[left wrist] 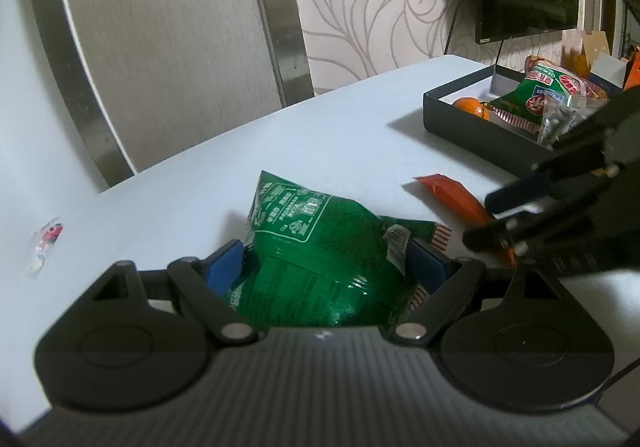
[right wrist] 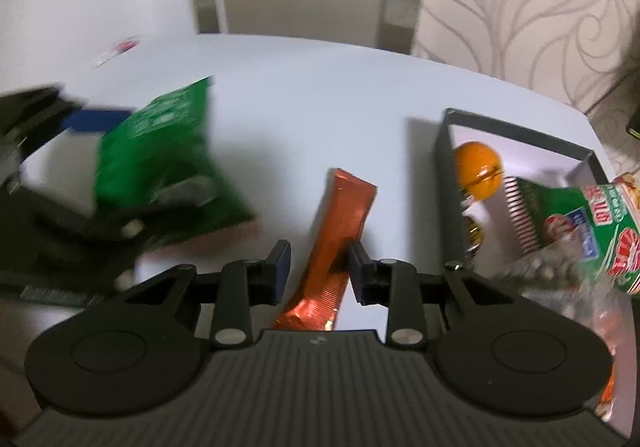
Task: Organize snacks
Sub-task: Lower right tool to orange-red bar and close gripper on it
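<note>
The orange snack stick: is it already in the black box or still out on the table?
Out. The orange snack stick lies on the white table, left of the black box, between the right hand-held gripper fingers.

You see a glossy crinkled green foil bag (left wrist: 320,247), a shiny orange foil stick pack (right wrist: 340,231), a smooth matt table (left wrist: 320,135), and matt ribbed black plastic gripper bodies.

Item count, desk surface: 1 green snack bag (left wrist: 316,247), 1 orange stick pack (right wrist: 340,231), 1 small wrapped candy (left wrist: 46,243) at far left. Item count, dark tray (left wrist: 472,127) at right: 1 orange ball (right wrist: 478,171), 1 green-and-red snack bag (left wrist: 540,95).
</note>
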Motion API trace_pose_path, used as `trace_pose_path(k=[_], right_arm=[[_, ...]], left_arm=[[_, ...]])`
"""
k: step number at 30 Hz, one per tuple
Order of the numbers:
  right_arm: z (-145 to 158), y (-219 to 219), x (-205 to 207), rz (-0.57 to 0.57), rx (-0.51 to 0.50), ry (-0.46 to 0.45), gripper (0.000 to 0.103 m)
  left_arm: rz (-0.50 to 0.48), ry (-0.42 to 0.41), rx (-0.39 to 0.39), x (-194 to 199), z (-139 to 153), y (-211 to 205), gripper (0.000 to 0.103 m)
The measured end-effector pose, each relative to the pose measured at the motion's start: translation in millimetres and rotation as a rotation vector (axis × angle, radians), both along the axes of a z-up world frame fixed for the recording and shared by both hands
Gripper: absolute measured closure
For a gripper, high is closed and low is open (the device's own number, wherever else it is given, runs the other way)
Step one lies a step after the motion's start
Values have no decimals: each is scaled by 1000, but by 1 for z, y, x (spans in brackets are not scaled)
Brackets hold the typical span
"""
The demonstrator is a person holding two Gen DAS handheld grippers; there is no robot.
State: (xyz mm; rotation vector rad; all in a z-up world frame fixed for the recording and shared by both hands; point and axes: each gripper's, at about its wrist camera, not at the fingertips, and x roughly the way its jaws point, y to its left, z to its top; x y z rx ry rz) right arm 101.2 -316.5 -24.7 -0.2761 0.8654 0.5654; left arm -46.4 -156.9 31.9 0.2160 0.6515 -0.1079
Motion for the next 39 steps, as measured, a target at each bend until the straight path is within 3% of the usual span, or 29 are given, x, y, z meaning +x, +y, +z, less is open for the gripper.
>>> trace_pose_path(k=[5, 7, 11, 18, 28, 31, 39], right_arm=[[0, -2, -10, -23, 0, -20, 63], [-1, -3, -5, -50, 7, -16, 54], [-9, 2, 6, -52, 25, 24, 53], [-9, -1, -2, -30, 21, 10, 68], [-8, -13, -37, -21, 10, 5, 73], [-7, -16, -50, -21, 6, 5, 73], [-6, -27, -74, -50, 7, 3, 73]], left_arm=[[1, 1, 3, -9, 0, 0, 13], [0, 4, 4, -11, 0, 0, 13], [3, 7, 8, -13, 0, 1, 13], [11, 1, 17, -16, -1, -1, 13], [43, -21, 50, -20, -5, -10, 11], [35, -7, 62, -19, -9, -12, 1], [31, 8, 87, -19, -17, -13, 0]])
